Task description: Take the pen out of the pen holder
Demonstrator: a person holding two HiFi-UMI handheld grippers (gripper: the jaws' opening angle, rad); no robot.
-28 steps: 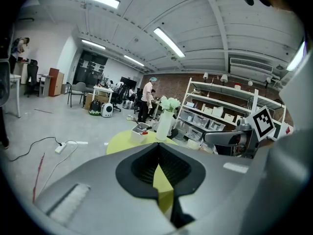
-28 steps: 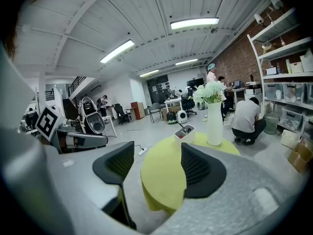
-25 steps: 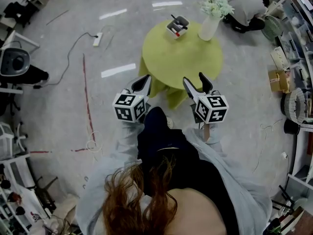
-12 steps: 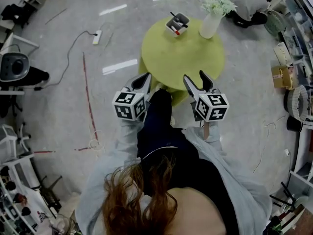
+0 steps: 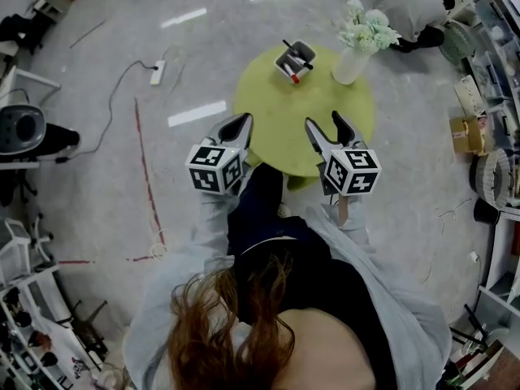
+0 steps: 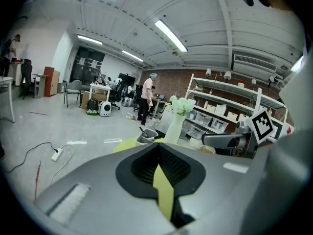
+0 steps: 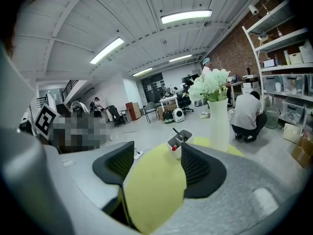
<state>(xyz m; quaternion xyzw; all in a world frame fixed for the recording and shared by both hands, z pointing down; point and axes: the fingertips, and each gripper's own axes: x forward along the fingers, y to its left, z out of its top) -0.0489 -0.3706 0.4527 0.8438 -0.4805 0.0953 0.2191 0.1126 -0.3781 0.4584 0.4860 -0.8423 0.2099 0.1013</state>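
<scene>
A white square pen holder [image 5: 295, 59] stands on the far side of a round yellow-green table [image 5: 305, 128], with a black pen [image 5: 289, 46] and a red-capped pen [image 5: 294, 76] sticking out of it. My left gripper [image 5: 240, 121] hangs over the table's near left edge, shut, with nothing in it. Over the near edge beside it, my right gripper [image 5: 324, 123] stands open and empty. Both are well short of the holder. The right gripper view shows the holder [image 7: 177, 142] past the open right gripper [image 7: 156, 168]. It appears as the holder [image 6: 145, 136] beyond the left gripper [image 6: 157, 153].
A white vase of pale flowers [image 5: 352, 55] stands right of the holder on the table. A power strip and cable [image 5: 156, 73] lie on the floor at left. Shelves and boxes [image 5: 487, 136] line the right side. A person crouches beyond the table [image 7: 247, 116].
The person has stepped toward the table; both grippers have moved forward from the floor in front of it to over its near edge. Jaw states are unchanged.
</scene>
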